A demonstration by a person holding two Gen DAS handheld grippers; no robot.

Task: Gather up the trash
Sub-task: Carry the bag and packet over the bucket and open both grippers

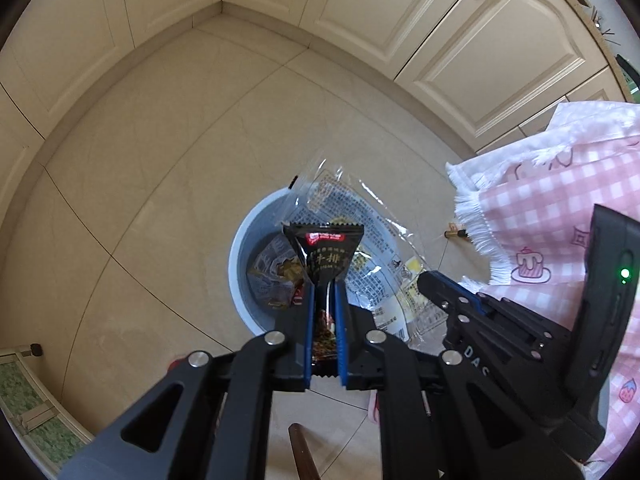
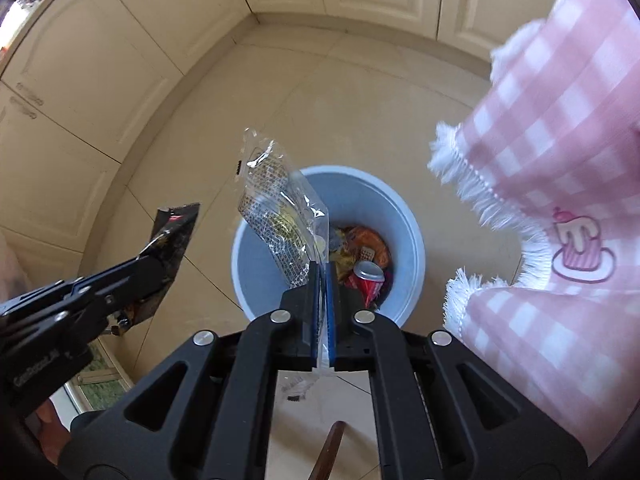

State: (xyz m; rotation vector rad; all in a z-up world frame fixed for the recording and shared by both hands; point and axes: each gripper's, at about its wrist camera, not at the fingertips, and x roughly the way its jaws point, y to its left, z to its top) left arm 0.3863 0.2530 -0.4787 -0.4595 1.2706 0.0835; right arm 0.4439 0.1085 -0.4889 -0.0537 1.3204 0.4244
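Where floor lies bare, pail (image 2: 404, 216) rim, perhaps clear all round.

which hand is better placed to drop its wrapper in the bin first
Right, probably. Its tongs hold the clear wrapper over the bin opening. In that view, the left tongs with the black wrapper sit beside the rim.

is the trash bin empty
No, in the right wrist view the pale blue trash bin already holds a red soda can and crumpled orange wrappers.
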